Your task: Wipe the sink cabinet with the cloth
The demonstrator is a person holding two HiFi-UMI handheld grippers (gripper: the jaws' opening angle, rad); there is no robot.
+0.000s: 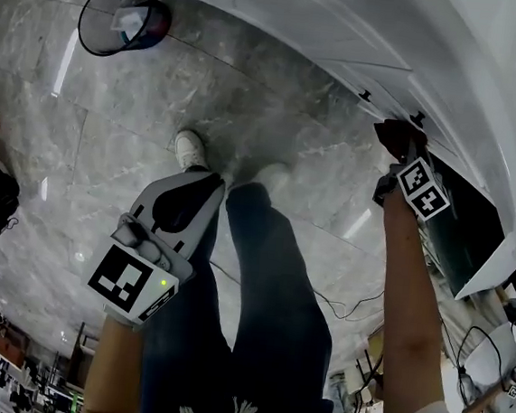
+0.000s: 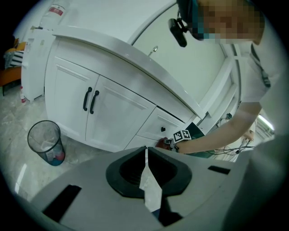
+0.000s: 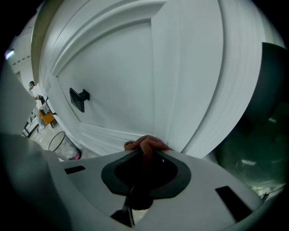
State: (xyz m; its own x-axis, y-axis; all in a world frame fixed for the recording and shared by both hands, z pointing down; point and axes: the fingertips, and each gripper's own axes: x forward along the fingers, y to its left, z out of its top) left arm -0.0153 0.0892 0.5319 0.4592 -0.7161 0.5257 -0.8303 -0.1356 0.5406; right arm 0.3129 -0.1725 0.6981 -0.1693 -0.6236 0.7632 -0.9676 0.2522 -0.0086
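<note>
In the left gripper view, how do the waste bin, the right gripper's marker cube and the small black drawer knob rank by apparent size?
1. waste bin
2. marker cube
3. drawer knob
They sit at different distances, so this is apparent size only.

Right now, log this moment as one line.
right claw: shut on reddish-brown bunched cloth, against white sink cabinet panel | left claw: shut, empty, away from cabinet

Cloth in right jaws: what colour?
Cloth is reddish-brown; the right gripper view shows it best.
</note>
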